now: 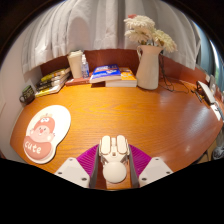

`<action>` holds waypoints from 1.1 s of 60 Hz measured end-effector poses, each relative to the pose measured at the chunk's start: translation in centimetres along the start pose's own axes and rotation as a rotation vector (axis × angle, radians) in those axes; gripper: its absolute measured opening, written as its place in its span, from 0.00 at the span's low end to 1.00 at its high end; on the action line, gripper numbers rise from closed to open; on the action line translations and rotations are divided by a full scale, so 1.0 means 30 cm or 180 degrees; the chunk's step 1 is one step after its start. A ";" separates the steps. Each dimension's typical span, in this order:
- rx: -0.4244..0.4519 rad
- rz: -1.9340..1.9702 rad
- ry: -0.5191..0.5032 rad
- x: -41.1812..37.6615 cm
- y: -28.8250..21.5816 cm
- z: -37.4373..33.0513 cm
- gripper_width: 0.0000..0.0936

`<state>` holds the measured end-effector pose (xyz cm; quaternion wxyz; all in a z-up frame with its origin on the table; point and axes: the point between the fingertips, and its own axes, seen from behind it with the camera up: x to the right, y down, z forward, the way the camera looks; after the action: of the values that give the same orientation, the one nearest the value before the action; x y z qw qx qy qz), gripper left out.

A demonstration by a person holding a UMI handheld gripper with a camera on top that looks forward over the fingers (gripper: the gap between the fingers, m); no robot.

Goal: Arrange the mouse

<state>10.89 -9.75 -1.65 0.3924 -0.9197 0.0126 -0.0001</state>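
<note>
A white mouse (114, 158) sits between my two fingers, its buttons pointing away from me over the wooden table (140, 115). My gripper (114, 149) is shut on the mouse, and both purple pads (89, 157) press its sides. A rounded pink and white mouse mat (45, 132) with a cartoon figure and the word "cute" lies on the table, ahead of the fingers and to their left.
A white vase of dried flowers (148, 62) stands at the back right. A stack of books (112, 75) lies at the back middle, a pale cup (76, 64) beside it, and more books (50, 80) at the back left. A curtain hangs behind.
</note>
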 end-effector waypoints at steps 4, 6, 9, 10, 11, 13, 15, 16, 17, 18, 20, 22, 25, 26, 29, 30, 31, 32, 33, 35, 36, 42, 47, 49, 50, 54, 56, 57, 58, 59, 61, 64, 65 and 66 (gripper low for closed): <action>-0.0015 0.0035 0.0047 -0.006 0.001 -0.002 0.49; -0.0030 0.0041 0.0064 -0.006 0.003 -0.001 0.46; -0.0083 0.0033 0.0081 -0.006 0.007 0.000 0.41; -0.0095 0.0038 0.0081 -0.003 0.007 0.002 0.41; -0.0127 0.0047 0.0081 -0.005 0.008 0.002 0.41; -0.0180 0.0058 0.0078 -0.009 0.007 0.000 0.41; -0.0224 0.0100 0.0071 -0.009 0.006 -0.001 0.41; -0.0239 0.0129 0.0070 -0.010 0.004 -0.002 0.41; -0.0257 0.0152 0.0077 -0.009 0.001 -0.003 0.41; -0.0277 0.0164 0.0096 -0.005 -0.004 -0.005 0.41; -0.0264 0.0176 0.0157 0.011 -0.036 -0.016 0.41; -0.0193 0.0204 0.0234 0.033 -0.084 -0.036 0.41; -0.0086 0.0258 0.0320 0.047 -0.175 -0.070 0.41; -0.0034 0.0290 0.0343 0.047 -0.212 -0.084 0.41; 0.0138 0.0343 0.0404 0.038 -0.330 -0.127 0.41; 0.0193 0.0337 0.0417 0.030 -0.370 -0.141 0.41; 0.0252 0.0332 0.0426 0.027 -0.415 -0.156 0.41; 0.0315 0.0327 0.0443 0.015 -0.453 -0.170 0.41; 0.0382 0.0319 0.0455 0.003 -0.494 -0.185 0.42; 0.0513 0.0301 0.0470 -0.028 -0.573 -0.216 0.42; 0.0570 0.0289 0.0473 -0.045 -0.610 -0.230 0.41; 0.0822 0.0260 0.0390 -0.183 -0.796 -0.303 0.42; 0.0906 0.0225 0.0217 -0.342 -0.866 -0.311 0.42; 0.0909 0.0181 0.0166 -0.408 -0.866 -0.298 0.41; 0.0889 0.0156 0.0157 -0.437 -0.862 -0.285 0.41; 0.0761 0.0085 0.0083 -0.551 -0.811 -0.221 0.41; 0.0674 0.0064 0.0022 -0.607 -0.767 -0.179 0.41; 0.0637 0.0052 -0.0014 -0.631 -0.736 -0.158 0.41; 0.0586 0.0038 -0.0032 -0.653 -0.709 -0.134 0.41; 0.0546 0.0023 -0.0046 -0.671 -0.675 -0.106 0.41; 0.0413 -0.0007 -0.0051 -0.710 -0.617 -0.059 0.41; 0.0255 -0.0050 -0.0074 -0.752 -0.529 0.007 0.41; 0.0200 -0.0053 -0.0081 -0.763 -0.499 0.028 0.41; 0.0144 -0.0054 -0.0087 -0.773 -0.470 0.047 0.41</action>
<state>-11.95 1.56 7.76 0.4133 -0.9106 -0.0007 0.0088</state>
